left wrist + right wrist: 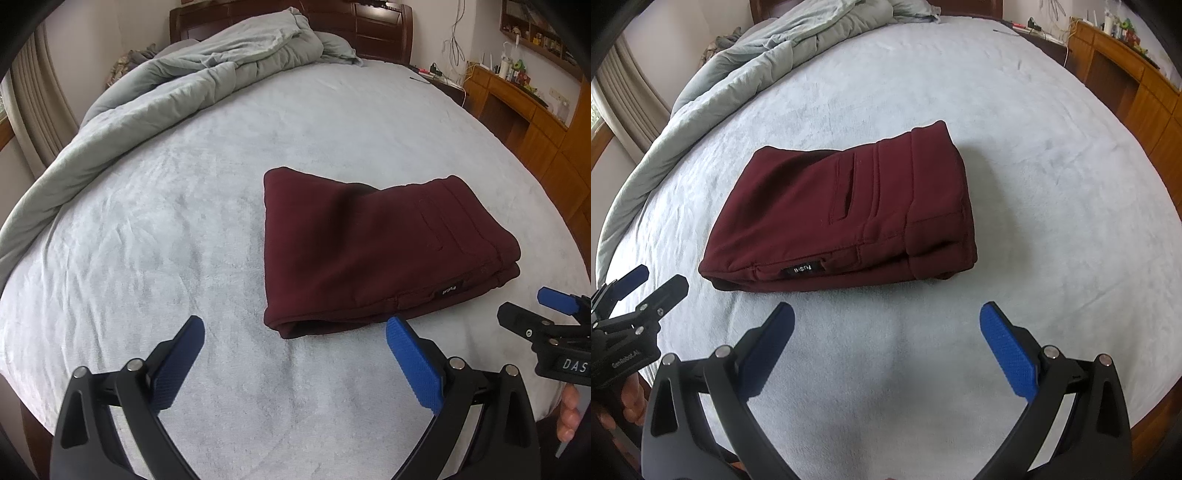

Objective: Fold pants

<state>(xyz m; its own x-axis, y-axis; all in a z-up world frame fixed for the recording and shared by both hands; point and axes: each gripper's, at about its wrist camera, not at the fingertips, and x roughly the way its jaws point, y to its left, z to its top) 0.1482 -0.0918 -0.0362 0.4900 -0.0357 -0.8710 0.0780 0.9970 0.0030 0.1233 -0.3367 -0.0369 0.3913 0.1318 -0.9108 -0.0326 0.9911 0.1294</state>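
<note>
Maroon garment: the dark red fleece-like pants point(373, 251) lie folded into a compact, thick rectangle of several stacked layers on the bed, flat and untouched by either tool.
Pants details: a slit pocket with stitched seams faces up, and a small black woven label point(803, 268) with pale lettering sits on the near folded edge; the lettering is too small to read surely.
Pants position: near the middle of the bed, toward the near edge, just beyond both sets of fingers.
Bed surface: a pale blue plush sheet point(184, 229) covers the mattress, lightly creased.
Left gripper point(295, 363): black frame with blue ribbed pads, jaws spread wide, nothing between them, hovering over bare sheet just short of the pants' near left corner.
Right gripper point(886, 347): same build, jaws spread wide and empty, over bare sheet just in front of the pants' near edge.
Cross views: each tool shows at the edge of the other's camera, side by side and apart.
Hand: fingers of the person's hand point(569, 413) show below the right tool's handle.
Bedding: a crumpled grey-green duvet point(177, 85) is heaped along the far left side, well apart from the pants.
Surroundings: a dark wooden headboard point(373, 26) at the far end and an orange-brown wooden desk point(517, 107) with small items to the right.
</note>
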